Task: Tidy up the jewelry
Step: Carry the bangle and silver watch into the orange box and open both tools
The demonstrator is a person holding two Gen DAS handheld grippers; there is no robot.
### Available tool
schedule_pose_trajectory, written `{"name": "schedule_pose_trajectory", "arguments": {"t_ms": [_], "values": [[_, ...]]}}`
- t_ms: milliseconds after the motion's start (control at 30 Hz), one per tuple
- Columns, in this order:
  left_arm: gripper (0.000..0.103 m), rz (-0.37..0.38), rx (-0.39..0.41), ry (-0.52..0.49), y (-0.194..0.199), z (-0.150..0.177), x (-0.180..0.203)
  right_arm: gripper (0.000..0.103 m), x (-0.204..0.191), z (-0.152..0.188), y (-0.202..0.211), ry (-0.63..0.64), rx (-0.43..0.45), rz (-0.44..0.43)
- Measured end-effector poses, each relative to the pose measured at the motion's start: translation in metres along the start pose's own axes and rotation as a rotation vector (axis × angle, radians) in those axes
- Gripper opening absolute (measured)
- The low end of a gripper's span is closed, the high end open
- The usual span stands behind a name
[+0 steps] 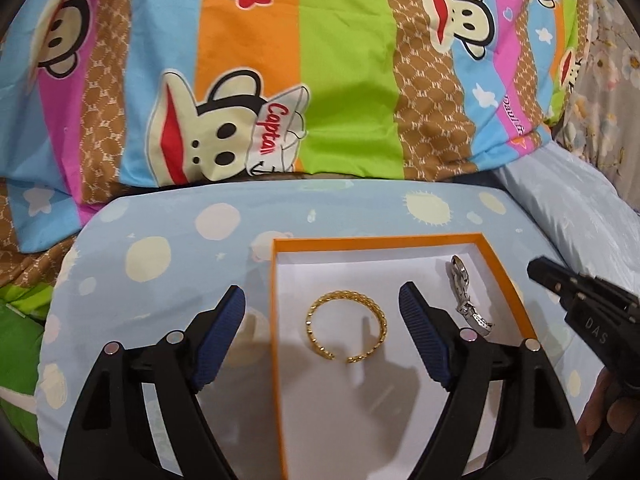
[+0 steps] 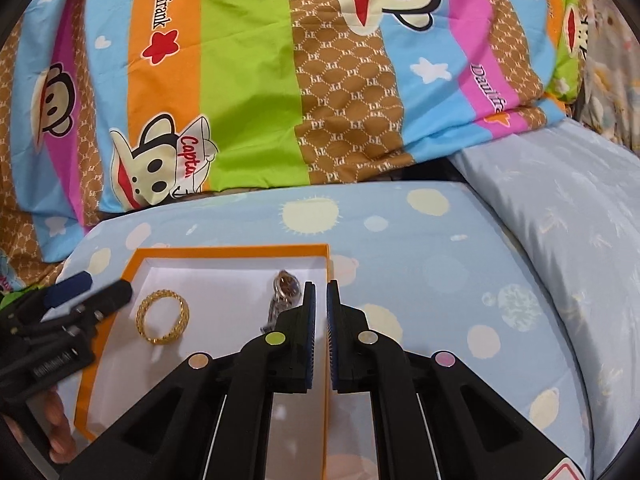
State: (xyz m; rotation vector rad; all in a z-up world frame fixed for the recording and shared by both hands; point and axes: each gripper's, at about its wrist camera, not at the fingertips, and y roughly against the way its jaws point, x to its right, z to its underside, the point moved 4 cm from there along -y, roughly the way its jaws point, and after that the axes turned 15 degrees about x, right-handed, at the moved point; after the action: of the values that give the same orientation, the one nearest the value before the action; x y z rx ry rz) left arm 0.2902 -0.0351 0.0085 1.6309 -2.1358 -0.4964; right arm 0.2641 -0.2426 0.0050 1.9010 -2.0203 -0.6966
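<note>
Gold bangle flat in orange box, between left gripper spread fingers, gap toward it. Right gripper nearly closed, empty, beside watch.

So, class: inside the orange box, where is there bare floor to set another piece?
Free: the white floor of the orange box between the gold bracelet and the silver watch, and the strip along its far wall. Crowded: the right side by the watch, where the right gripper hovers over the rim.
</note>
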Motion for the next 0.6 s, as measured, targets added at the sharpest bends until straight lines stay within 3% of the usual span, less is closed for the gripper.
{"name": "schedule_pose_trajectory", "arguments": {"t_ms": [300,600], "values": [[0.077,-0.017,0.013,0.011,0.03,0.011,-0.012,0.005,-0.026,0.025,0.008,0.045,-0.022,-0.043],[0.077,-0.009,0.019,0.014,0.079,0.04,-0.014,0.005,-0.017,0.05,0.082,0.065,0.063,0.005]]}}
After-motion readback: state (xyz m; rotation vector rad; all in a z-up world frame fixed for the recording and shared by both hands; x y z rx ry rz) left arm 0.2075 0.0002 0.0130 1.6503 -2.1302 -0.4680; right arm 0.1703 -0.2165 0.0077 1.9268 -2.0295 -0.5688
